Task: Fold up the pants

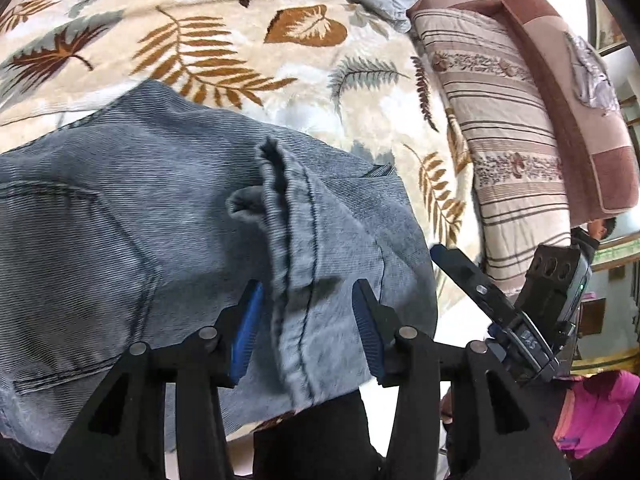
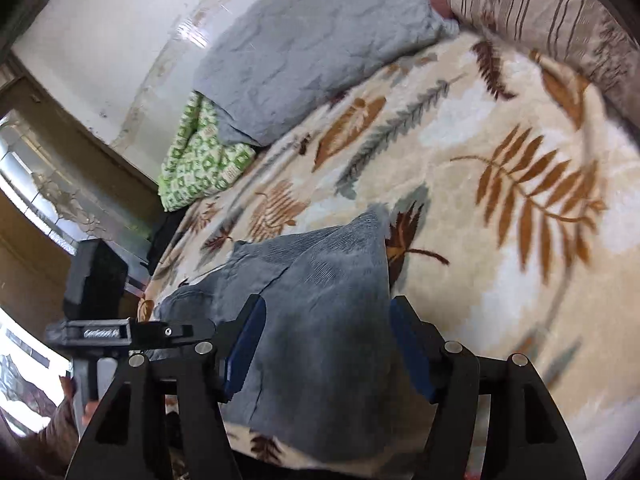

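Note:
Grey-blue corduroy pants [image 1: 140,208] lie bunched on a leaf-patterned blanket [image 1: 248,60]. In the left wrist view a raised seam ridge [image 1: 296,240] of the pants runs between the blue pads of my left gripper [image 1: 308,332]. Gaps show on both sides of the ridge, so it is open. A finger of my right gripper [image 1: 460,268] shows at the right edge of the pants. In the right wrist view my right gripper [image 2: 326,348] stands wide over a folded hump of the pants [image 2: 328,280]. The cloth fills the space between its pads and is not pinched.
A grey pillow [image 2: 312,40] and a green patterned cloth [image 2: 200,152] lie at the far side of the bed. A striped quilt [image 1: 500,120] rests against a pink headboard [image 1: 580,80]. A person's hand [image 2: 68,396] holds the left tool.

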A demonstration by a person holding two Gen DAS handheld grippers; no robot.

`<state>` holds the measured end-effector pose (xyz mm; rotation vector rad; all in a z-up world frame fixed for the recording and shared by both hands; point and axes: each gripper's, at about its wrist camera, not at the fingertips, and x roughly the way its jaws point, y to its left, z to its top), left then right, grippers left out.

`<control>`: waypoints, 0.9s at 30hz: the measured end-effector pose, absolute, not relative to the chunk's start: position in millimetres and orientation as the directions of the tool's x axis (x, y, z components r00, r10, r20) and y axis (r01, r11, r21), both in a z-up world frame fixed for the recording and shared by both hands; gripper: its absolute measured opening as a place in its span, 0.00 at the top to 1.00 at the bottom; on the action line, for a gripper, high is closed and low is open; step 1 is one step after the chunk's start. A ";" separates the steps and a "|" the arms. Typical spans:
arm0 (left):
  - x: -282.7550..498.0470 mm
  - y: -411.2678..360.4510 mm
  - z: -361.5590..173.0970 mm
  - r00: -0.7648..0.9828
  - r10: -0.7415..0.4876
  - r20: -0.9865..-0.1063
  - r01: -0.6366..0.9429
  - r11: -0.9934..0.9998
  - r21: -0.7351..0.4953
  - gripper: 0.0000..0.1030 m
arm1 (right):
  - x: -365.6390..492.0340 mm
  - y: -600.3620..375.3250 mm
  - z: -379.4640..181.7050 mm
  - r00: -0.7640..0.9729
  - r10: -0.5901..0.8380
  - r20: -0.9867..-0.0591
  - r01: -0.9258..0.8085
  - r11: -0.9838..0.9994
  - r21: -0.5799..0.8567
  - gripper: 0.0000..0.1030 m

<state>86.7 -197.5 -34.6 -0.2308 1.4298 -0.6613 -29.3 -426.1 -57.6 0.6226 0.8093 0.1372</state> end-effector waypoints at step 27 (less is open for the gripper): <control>48.4 -178.5 -48.6 0.035 -0.499 -0.866 0.306 0.830 -0.466 0.65 | -28.1 -395.9 -51.5 0.663 0.246 -0.707 0.079 0.917 0.392 0.36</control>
